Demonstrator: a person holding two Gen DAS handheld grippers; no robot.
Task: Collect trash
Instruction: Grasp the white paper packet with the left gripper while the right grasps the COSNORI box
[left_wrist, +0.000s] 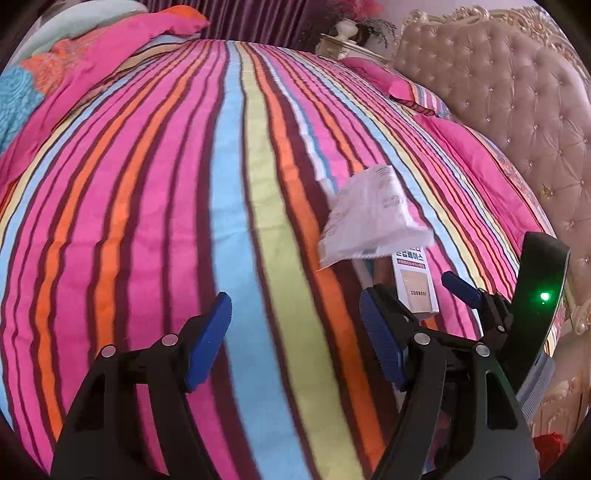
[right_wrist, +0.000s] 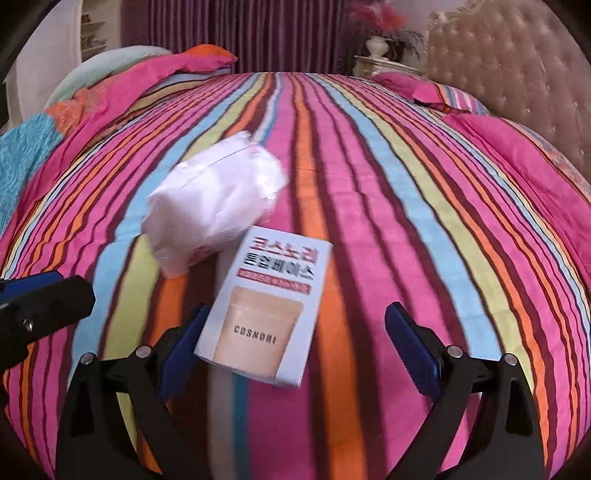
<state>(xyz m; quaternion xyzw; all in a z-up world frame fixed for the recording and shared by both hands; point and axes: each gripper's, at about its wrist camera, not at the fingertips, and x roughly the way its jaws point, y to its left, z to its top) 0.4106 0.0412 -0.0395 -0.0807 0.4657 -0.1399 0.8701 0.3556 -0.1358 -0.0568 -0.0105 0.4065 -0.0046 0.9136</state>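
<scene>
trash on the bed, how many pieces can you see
2. A white crumpled wrapper lies on the striped bedspread, and a Cosnori box sits just in front of it, between the open right gripper fingers. More could be hidden outside these views.

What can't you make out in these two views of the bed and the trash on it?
- Cosnori box: left wrist view, upper half hidden by the white wrapper.
- White wrapper: right wrist view, print blurred, unreadable.
- Left claw: right wrist view, cut off by the left edge.
- Trash bin: in neither view.
</scene>
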